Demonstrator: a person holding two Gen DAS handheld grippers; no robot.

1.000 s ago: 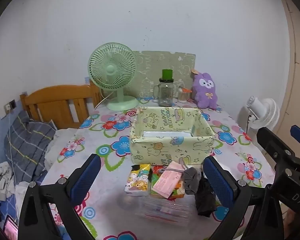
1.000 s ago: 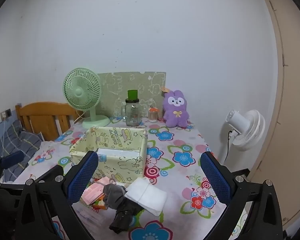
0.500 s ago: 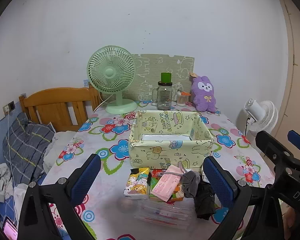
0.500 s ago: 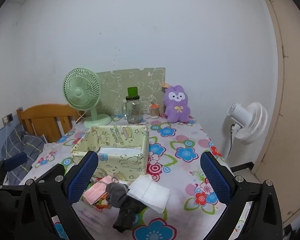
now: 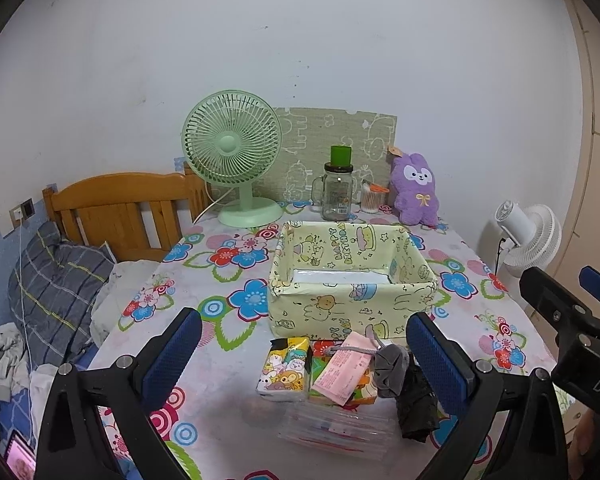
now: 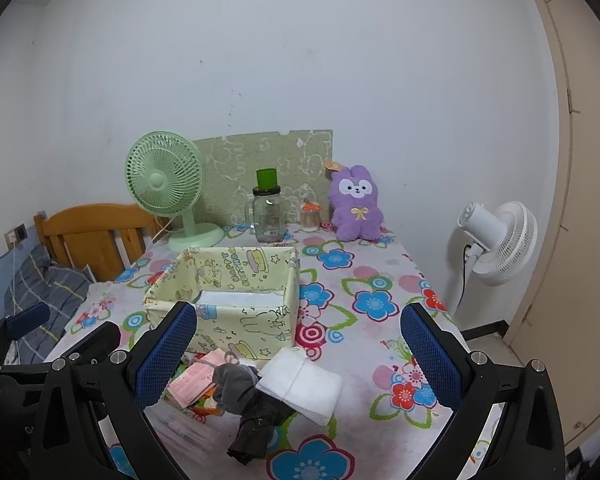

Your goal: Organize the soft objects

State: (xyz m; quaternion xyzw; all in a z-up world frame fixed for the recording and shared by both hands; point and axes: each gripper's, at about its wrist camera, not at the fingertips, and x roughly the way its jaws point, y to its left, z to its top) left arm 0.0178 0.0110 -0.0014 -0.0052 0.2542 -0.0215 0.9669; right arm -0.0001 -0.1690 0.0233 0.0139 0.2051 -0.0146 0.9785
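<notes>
Floral table (image 5: 220,280): box (image 5: 352,280) nearly bare, soft pile (image 5: 340,372) unsorted on the near side; left gripper (image 5: 300,356) and right gripper (image 6: 300,356) both gape wide, holding nothing.

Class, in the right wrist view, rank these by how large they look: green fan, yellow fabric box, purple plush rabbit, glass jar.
1. Yellow fabric box
2. Green fan
3. Purple plush rabbit
4. Glass jar
The box is nearest the camera, which inflates it.

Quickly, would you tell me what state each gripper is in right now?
Left gripper: open, holding nothing.
Right gripper: open, holding nothing.
</notes>
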